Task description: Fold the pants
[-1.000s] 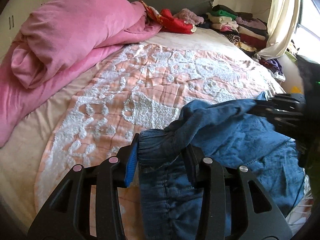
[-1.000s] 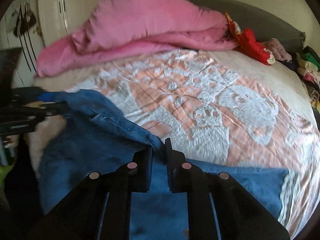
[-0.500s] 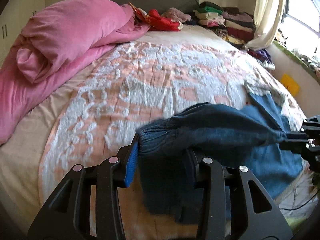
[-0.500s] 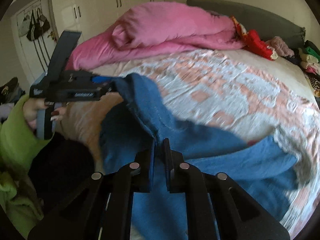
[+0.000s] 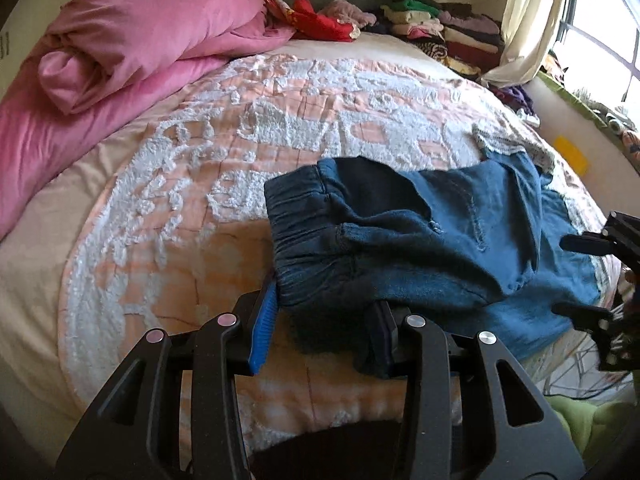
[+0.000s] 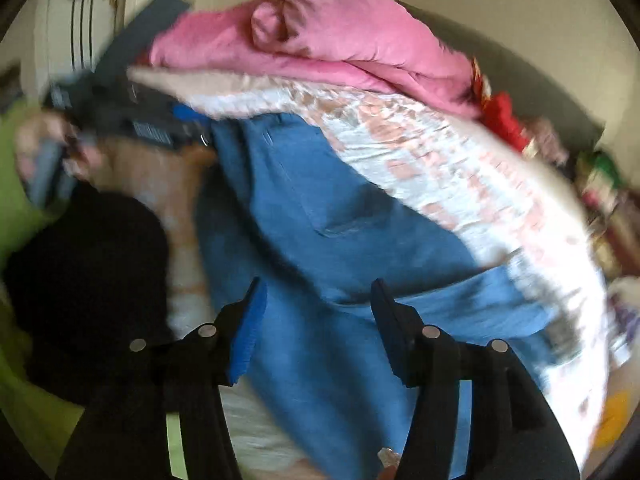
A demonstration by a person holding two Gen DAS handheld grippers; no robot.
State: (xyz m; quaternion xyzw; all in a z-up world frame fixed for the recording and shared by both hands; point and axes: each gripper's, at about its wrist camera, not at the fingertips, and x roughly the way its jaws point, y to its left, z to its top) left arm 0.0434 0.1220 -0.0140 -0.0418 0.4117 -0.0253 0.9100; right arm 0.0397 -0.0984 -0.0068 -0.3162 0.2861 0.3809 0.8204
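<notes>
Blue denim pants [image 5: 420, 240] lie bunched near the bed's front edge, elastic waistband toward me. My left gripper [image 5: 324, 324] has its jaws around the waistband and holds it. In the right wrist view the pants [image 6: 320, 220] spread across the bed edge, blurred by motion. My right gripper [image 6: 316, 324] is open, jaws wide apart over the cloth, holding nothing. The right gripper also shows at the right edge of the left wrist view [image 5: 604, 280]. The left gripper shows at the upper left of the right wrist view [image 6: 160, 128].
A pink duvet [image 5: 120, 44] is piled at the bed's far left. The peach and white bedspread [image 5: 280, 120] covers the bed. Folded clothes [image 5: 440, 28] are stacked at the headboard, right. A curtain and window [image 5: 560, 20] are at right. A green sleeve [image 6: 16, 208] is at left.
My right gripper has opened and let go of the pants, which dropped onto the bed. My left gripper keeps its hold on the waistband. The right wrist view is swinging.
</notes>
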